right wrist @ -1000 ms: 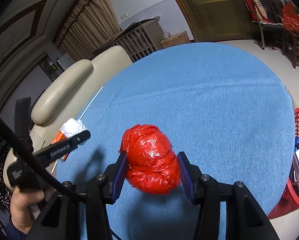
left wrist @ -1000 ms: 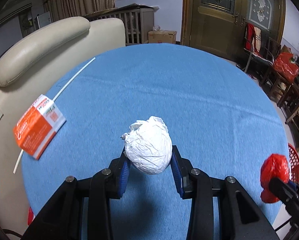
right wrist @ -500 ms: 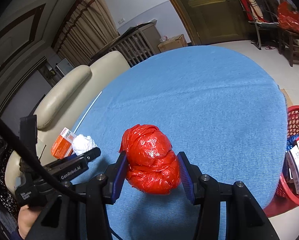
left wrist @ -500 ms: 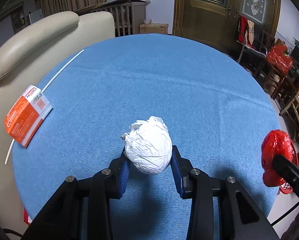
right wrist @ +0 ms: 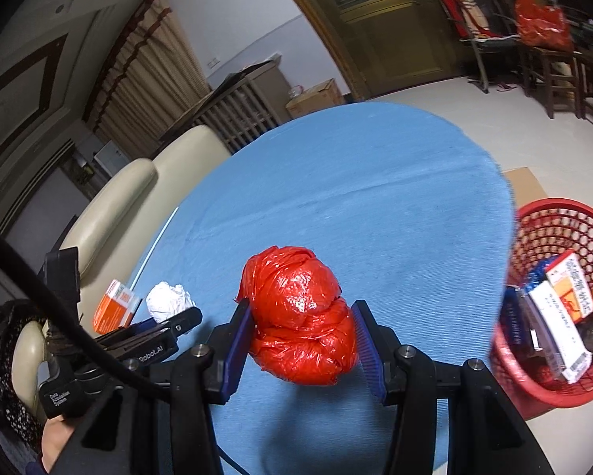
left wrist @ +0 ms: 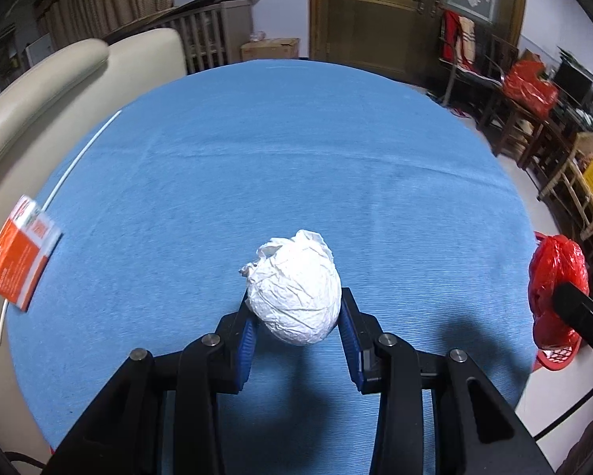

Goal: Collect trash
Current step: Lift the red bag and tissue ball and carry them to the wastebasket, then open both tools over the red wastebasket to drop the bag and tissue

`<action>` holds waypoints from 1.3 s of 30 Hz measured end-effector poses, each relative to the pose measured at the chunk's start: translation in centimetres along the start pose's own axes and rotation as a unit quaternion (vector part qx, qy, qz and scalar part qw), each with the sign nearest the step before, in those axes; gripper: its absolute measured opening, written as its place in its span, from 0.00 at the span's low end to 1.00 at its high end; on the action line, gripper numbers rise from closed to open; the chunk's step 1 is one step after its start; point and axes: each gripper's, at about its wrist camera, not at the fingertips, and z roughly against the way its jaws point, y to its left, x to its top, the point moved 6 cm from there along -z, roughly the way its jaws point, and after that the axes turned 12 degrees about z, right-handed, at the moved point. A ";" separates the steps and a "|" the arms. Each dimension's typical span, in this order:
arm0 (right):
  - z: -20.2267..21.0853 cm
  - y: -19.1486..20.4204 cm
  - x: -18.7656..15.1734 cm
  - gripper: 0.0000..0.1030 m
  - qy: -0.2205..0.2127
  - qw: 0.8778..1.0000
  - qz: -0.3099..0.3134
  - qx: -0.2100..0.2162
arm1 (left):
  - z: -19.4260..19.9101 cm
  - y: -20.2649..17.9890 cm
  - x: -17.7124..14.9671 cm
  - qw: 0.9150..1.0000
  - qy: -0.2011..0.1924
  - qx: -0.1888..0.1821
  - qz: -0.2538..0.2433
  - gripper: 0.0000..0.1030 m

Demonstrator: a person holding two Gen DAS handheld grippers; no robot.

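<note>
Blue cloth covers the round table (left wrist: 296, 166), with a cream sofa along its left side and a wooden door at the far end of the room. Both tools are loaded and held above the cloth: the left gripper (left wrist: 294, 322) is clamped on a crumpled white paper ball (left wrist: 294, 297), and the right gripper (right wrist: 302, 340) is clamped on a scrunched red plastic bag (right wrist: 300, 316). A red mesh basket (right wrist: 550, 221) stands on the floor just off the table's right edge and already holds boxes and other rubbish, so the step in hand looks like carrying both wads over to it. To do that well, I would keep both grips firm until each wad hangs over the basket's open mouth and not merely over its rim, because both are light and springy and may bounce or roll off if let go early. The right hand is nearer the basket, so it should probably drop first and draw clear, leaving room for the left gripper to come across without the two tools knocking. An orange carton (left wrist: 19, 253) and a thin white straw (left wrist: 78, 158) lie at the near left edge of the table, waiting to be fetched afterwards.
</note>
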 end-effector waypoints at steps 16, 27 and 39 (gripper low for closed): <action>8.6 -15.0 -1.2 0.51 -0.039 0.986 -0.106 -0.120 | 0.8 -10.2 -1.7 0.995 0.008 -0.057 -0.082 0.39; 10.4 -23.7 -2.4 0.51 -0.028 0.970 -0.161 -0.183 | 1.8 -15.9 -3.0 0.988 0.009 -0.082 -0.130 0.39; 8.6 -27.8 -3.6 0.53 0.009 0.961 -0.168 -0.221 | 1.1 -20.5 -3.4 0.983 0.020 -0.091 -0.158 0.39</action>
